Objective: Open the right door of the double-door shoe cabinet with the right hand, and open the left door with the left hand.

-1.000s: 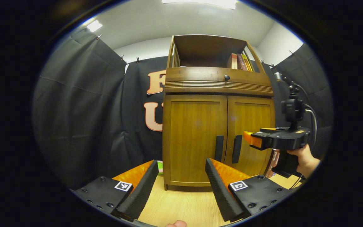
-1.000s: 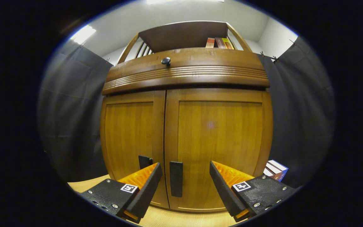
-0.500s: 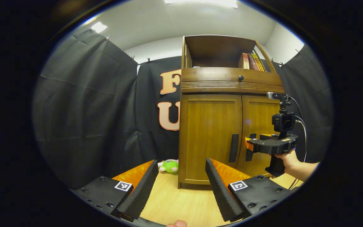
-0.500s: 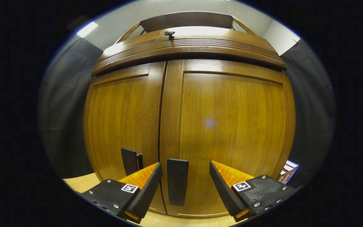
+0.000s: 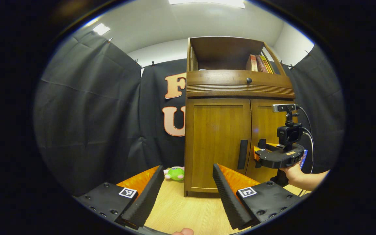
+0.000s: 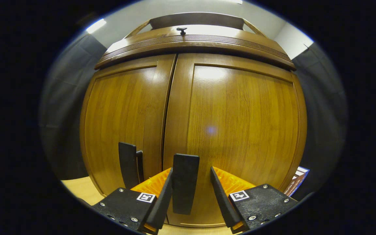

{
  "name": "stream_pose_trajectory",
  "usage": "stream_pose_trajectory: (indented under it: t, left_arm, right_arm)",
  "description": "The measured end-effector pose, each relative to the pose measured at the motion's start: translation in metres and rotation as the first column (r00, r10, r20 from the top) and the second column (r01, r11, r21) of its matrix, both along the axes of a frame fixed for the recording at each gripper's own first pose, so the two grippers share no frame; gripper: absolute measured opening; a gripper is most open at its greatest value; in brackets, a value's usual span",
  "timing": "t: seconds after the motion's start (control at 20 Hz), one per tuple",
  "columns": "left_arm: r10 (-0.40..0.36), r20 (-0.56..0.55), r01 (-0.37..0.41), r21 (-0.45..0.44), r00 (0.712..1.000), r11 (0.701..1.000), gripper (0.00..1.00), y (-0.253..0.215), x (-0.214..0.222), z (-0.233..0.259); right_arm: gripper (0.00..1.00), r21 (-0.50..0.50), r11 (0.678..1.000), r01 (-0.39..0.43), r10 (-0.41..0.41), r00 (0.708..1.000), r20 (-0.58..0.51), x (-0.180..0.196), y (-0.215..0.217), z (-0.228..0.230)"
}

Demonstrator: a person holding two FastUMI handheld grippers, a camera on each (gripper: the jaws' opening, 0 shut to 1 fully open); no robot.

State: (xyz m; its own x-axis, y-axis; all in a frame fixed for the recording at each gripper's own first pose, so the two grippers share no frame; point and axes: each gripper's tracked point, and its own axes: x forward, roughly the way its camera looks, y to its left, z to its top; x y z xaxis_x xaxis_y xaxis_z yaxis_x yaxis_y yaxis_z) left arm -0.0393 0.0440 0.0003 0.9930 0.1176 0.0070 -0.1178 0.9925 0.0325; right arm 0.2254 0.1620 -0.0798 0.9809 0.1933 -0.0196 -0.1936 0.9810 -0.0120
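Both doors of the shoe cabinet [image 5: 233,130] are closed, so nothing is done yet. The right gripper [image 6: 189,186] has its jaws apart around the right door handle [image 6: 184,182]; the left gripper [image 5: 186,182] waits with jaws apart, away from the left door handle [image 5: 242,154]

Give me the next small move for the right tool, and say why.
Probably close the right tool on the right door's handle. The handle stands between its fingers, one finger touching it, a gap at the other, and both doors look shut.
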Motion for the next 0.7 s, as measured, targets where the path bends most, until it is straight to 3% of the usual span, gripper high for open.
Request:
stream_pose_trajectory:
  t: [0.1, 0.15, 0.2, 0.3, 0.35, 0.4, 0.55, 0.6, 0.65, 0.7]
  left_arm:
    - [0.001, 0.004, -0.001, -0.003, 1.000, 1.000, 0.94, -0.001, 0.002, -0.001]
    - [0.000, 0.006, 0.000, -0.006, 1.000, 1.000, 0.94, -0.001, 0.003, 0.000]
    - [-0.003, 0.008, 0.004, -0.008, 1.000, 1.000, 0.95, -0.003, 0.003, 0.002]
    - [-0.010, 0.008, 0.010, -0.007, 1.000, 1.000, 0.94, -0.005, 0.006, 0.001]
    - [-0.014, 0.005, 0.014, -0.006, 1.000, 1.000, 0.94, -0.006, 0.007, 0.001]
    - [-0.017, 0.004, 0.017, -0.007, 1.000, 1.000, 0.95, -0.007, 0.006, 0.001]
    - [-0.027, 0.006, 0.027, -0.015, 1.000, 1.000, 0.95, -0.012, 0.006, 0.000]
    - [-0.032, 0.009, 0.032, -0.018, 0.999, 0.999, 0.95, -0.015, 0.005, 0.001]
    - [-0.034, 0.011, 0.035, -0.018, 0.999, 0.999, 0.95, -0.015, 0.004, 0.002]
    - [-0.036, 0.014, 0.036, -0.017, 0.999, 0.999, 0.94, -0.016, 0.003, 0.004]
  right_arm:
    - [0.61, 0.024, 1.000, -0.006, 0.006, 1.000, -0.005, 0.000, 0.004, -0.002]
    - [0.48, 0.027, 1.000, -0.014, 0.014, 1.000, -0.002, -0.001, 0.006, -0.003]
    - [0.49, 0.023, 1.000, -0.021, 0.021, 1.000, 0.001, -0.003, 0.008, -0.004]
    - [0.41, -0.012, 0.999, -0.034, 0.034, 0.999, 0.008, -0.001, 0.012, -0.006]
    - [0.31, -0.026, 0.999, -0.035, 0.035, 0.999, 0.006, 0.000, 0.012, -0.006]
    - [0.39, -0.024, 0.999, -0.034, 0.034, 0.999, -0.007, 0.000, 0.013, -0.009]
    - [0.36, 0.055, 0.997, -0.050, 0.053, 0.997, -0.057, -0.001, 0.016, -0.010]
    - [0.43, 0.073, 0.995, -0.061, 0.066, 0.996, -0.065, 0.002, 0.015, -0.009]
    - [0.33, 0.087, 0.994, -0.069, 0.076, 0.994, -0.078, 0.004, 0.015, -0.010]
    - [0.31, 0.091, 0.993, -0.074, 0.082, 0.993, -0.086, 0.003, 0.016, -0.010]
